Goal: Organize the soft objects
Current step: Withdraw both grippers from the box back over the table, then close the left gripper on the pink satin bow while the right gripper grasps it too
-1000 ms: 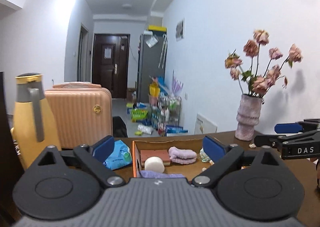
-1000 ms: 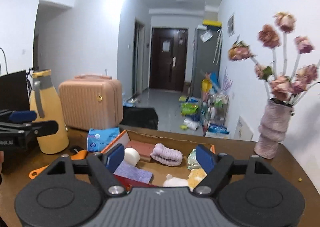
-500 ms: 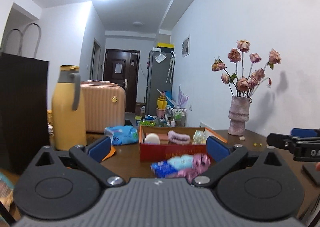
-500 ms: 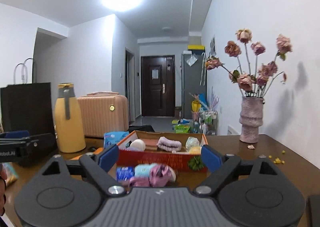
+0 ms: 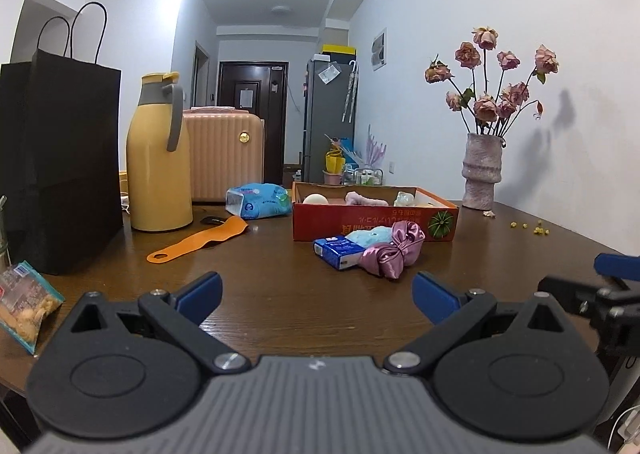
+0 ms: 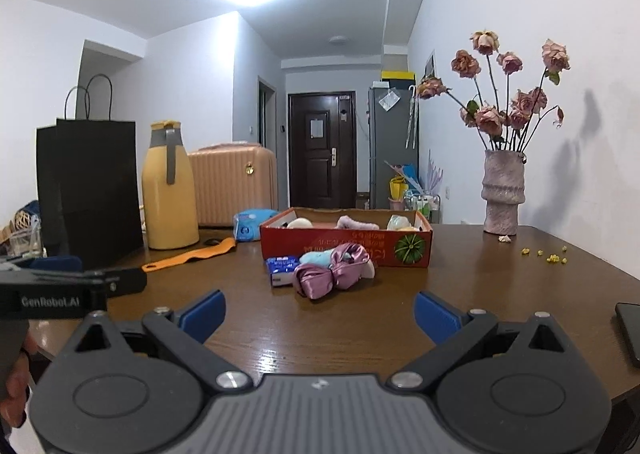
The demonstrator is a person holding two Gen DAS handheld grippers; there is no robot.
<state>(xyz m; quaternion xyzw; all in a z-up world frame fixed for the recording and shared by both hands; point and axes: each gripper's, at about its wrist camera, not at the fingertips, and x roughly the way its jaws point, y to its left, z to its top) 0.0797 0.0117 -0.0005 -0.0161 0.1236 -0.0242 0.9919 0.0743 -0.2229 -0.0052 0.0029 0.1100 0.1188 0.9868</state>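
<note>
Bench (image 5: 280, 294) – dark wood, grain showing, glossy sheen. Red box (image 5: 372, 220) – printed cardboard, matt. Pink scrunchie (image 5: 394, 250) – shiny satin cloth. Tissue pack (image 5: 338, 252) – glossy plastic wrap. Vase (image 5: 482, 172) – rough, mottled ceramic. Black bag (image 5: 60, 158) – matt paper. Yellow jug (image 5: 158, 158) – smooth plastic. Suitcase (image 5: 226, 156) – ribbed hard shell.

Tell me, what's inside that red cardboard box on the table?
Over the red cardboard box wall show a pale round ball, a pink fuzzy roll and a greenish wrapped item. The wall hides the box floor and anything lying lower.
</note>
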